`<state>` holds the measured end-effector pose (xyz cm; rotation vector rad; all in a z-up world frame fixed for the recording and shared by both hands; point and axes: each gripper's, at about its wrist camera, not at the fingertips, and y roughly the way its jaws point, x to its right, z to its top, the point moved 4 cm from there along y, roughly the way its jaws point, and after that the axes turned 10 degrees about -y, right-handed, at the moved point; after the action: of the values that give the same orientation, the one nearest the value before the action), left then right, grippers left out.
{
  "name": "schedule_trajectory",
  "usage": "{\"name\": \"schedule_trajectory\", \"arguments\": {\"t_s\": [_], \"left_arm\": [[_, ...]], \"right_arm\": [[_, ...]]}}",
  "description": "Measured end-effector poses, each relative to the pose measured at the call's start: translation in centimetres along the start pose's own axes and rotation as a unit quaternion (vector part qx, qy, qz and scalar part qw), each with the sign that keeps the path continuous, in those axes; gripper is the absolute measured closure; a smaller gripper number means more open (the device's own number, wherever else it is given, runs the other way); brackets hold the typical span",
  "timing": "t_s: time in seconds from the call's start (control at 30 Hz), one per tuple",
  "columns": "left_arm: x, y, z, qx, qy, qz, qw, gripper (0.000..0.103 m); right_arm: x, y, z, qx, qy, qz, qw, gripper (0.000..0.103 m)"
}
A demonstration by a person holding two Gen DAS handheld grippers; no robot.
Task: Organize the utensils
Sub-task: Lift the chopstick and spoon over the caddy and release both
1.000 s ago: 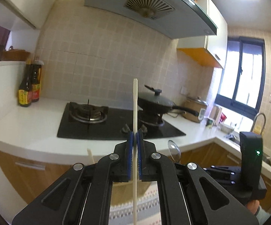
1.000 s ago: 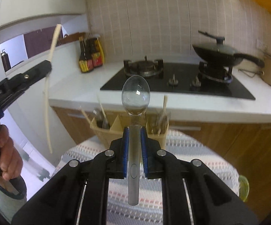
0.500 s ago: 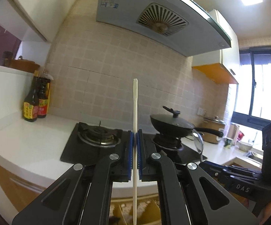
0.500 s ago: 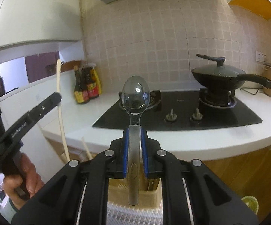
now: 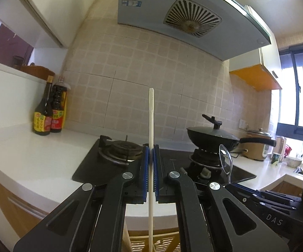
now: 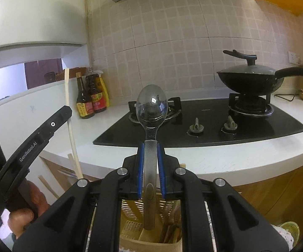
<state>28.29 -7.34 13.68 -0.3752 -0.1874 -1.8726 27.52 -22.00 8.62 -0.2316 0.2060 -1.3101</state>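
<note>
The left gripper (image 5: 150,157), its blue-padded jaws pressed together, clamps a single pale cream chopstick (image 5: 151,126) held upright, the square top end rising toward 12 o'clock and the shaft running down out of the bottom edge of the left wrist view. In the right wrist view the same chopstick (image 6: 70,124) appears at 9 o'clock, its lower part reaching down toward the slotted beige plastic utensil holder (image 6: 134,229); whether the tip is inside a compartment cannot be told. The right gripper (image 6: 150,159), likewise closed, grips the flat handle of a polished stainless-steel spoon (image 6: 151,113), bowl uppermost at 12 o'clock, handle end hanging just above or within the holder, where dark utensil handles stand in the compartment at 5 o'clock. Loose pale chopsticks (image 6: 46,185) project at 8 o'clock beside the holder. Beyond lie a white countertop (image 5: 31,157), a black glass gas hob (image 6: 214,126), a lidded black wok (image 6: 250,79) on the burner at 2 o'clock, and two dark sauce bottles (image 5: 48,115) with yellow and red labels at 9 o'clock.
</note>
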Motion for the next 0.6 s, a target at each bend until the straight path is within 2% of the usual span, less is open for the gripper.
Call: {"name": "schedule_trajectory", "arguments": {"t_s": [0.23, 0.3, 0.43, 0.53, 0.57, 0.6], "left_arm": [[-0.6, -0.5, -1.0, -0.004, -0.006, -0.014, 0.9999, 0.099], [-1.0, -1.1, -1.3, -0.009, -0.011, -0.018, 0.9997, 0.083], [-1.5, -2.9, -1.6, -0.026, -0.017, -0.023, 0.9993, 0.078], [-1.8, -4.9, -1.8, -0.033, -0.023, -0.021, 0.9990, 0.061], [-2.0, -6.0, -1.8, -0.037, -0.027, -0.022, 0.9987, 0.054], [-2.1, -7.1, -1.9, -0.041, -0.030, -0.023, 0.9984, 0.048]], "right_arm": [[0.0, -0.6, -1.5, 0.003, -0.003, 0.000, 1.000, 0.092], [0.0, -1.1, -1.8, -0.003, -0.004, 0.004, 1.000, 0.092], [0.0, -2.8, -2.8, -0.012, 0.003, 0.013, 1.000, 0.088], [-0.4, -5.0, -4.1, -0.021, 0.006, 0.017, 1.000, 0.087], [-0.5, -5.7, -4.5, -0.023, 0.008, 0.017, 1.000, 0.085], [-0.7, -6.4, -4.9, -0.026, 0.009, 0.019, 0.999, 0.077]]}}
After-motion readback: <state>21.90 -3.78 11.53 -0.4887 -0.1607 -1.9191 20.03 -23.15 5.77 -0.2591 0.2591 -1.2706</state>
